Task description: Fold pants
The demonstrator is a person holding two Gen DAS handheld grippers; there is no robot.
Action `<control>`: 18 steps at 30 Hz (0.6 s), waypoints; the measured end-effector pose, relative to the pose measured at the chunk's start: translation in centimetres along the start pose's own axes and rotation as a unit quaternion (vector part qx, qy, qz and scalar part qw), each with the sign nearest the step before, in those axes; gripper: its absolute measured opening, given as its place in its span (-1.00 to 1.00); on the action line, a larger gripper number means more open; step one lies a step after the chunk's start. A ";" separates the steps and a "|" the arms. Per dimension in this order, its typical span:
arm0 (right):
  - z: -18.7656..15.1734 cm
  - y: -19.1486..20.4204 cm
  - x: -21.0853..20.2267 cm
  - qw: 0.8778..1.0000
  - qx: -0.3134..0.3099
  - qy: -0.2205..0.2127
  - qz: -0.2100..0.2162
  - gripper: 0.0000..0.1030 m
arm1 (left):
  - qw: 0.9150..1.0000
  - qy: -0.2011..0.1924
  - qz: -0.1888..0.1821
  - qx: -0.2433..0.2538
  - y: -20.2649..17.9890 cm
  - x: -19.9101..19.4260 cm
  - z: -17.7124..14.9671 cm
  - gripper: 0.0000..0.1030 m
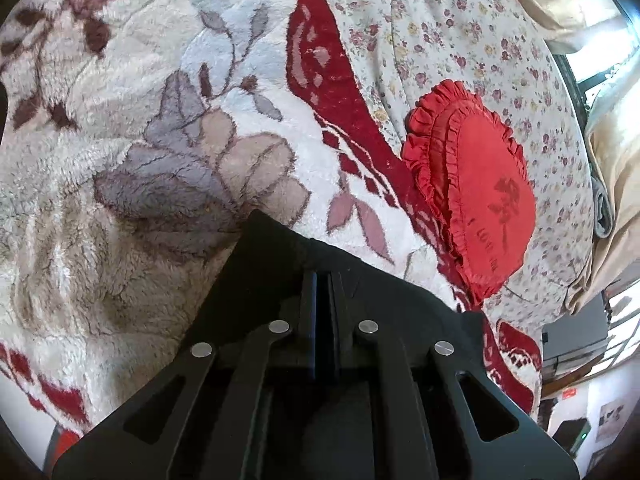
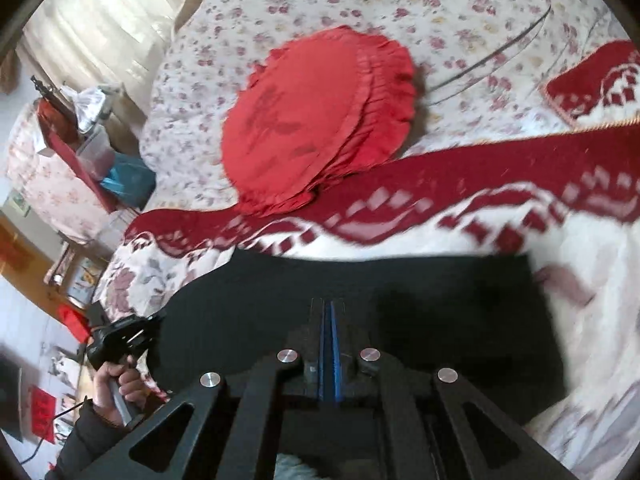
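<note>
The black pants (image 2: 400, 304) are held up over a fluffy floral blanket (image 2: 580, 280) on the bed. In the right wrist view my right gripper (image 2: 329, 308) is shut on the pants' top edge, and the cloth spreads wide in front of it. My left gripper (image 2: 128, 332) shows there at the left, gripping the pants' other end. In the left wrist view my left gripper (image 1: 320, 280) is shut on the black pants (image 1: 272, 252), which cover its fingertips. The lower part of the pants is hidden.
A red frilled heart cushion (image 1: 476, 196) lies on the flowered bedsheet (image 1: 460, 40), beside the blanket's red border (image 1: 332, 76); it also shows in the right wrist view (image 2: 312, 120). Beige curtains (image 1: 612, 160) and a cluttered bedside stand (image 2: 80, 136) edge the bed.
</note>
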State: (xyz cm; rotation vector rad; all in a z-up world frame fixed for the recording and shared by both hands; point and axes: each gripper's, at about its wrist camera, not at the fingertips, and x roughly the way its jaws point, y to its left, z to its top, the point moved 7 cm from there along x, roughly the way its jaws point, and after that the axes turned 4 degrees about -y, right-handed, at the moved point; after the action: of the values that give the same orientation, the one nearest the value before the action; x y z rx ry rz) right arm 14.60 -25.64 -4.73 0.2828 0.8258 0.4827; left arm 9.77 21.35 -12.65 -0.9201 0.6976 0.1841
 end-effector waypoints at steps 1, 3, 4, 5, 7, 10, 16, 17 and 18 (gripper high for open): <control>-0.7 0.0 0.5 1.000 -0.001 0.005 -0.005 -0.96 | 1.000 -0.003 0.004 0.003 -0.4 -0.4 0.0 -0.86; -1.7 -0.5 1.2 0.999 0.016 0.028 -0.018 -0.96 | 1.000 -0.014 0.006 0.005 -1.7 -1.8 -0.2 -0.45; -1.7 -0.9 1.5 0.999 0.023 0.031 -0.025 -0.96 | 1.000 -0.020 -0.004 0.005 -2.5 -2.5 -0.5 -0.31; -1.8 -1.2 1.6 0.999 0.029 0.033 -0.029 -0.96 | 0.999 -0.027 -0.019 0.003 -3.6 -3.3 -0.8 -0.09; -2.0 -1.7 2.0 0.998 0.037 0.041 -0.043 -0.96 | 0.997 -0.035 -0.064 0.007 -6.5 -4.8 -2.3 0.00; -2.2 -2.0 2.5 0.997 0.041 0.050 -0.051 -0.96 | 0.994 -0.011 -0.102 0.026 -10.0 -5.0 -6.0 0.03; -2.2 -2.4 2.2 0.996 0.055 0.048 -0.048 -0.96 | 0.989 -0.011 -0.108 0.106 -13.7 -4.8 -10.4 0.05; -2.2 -2.6 2.1 0.996 0.061 0.046 -0.045 -0.96 | 0.989 -0.025 -0.098 0.112 -13.7 -5.1 -10.3 0.12; -2.2 -2.9 2.0 0.996 0.068 0.044 -0.042 -0.96 | 0.989 -0.035 -0.079 0.122 -13.5 -5.2 -10.2 0.13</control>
State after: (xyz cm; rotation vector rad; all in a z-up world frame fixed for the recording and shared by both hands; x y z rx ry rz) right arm 14.97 -26.93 -8.62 0.3536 0.9544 0.3616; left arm 6.74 5.87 -4.49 -0.7272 0.5641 -0.0105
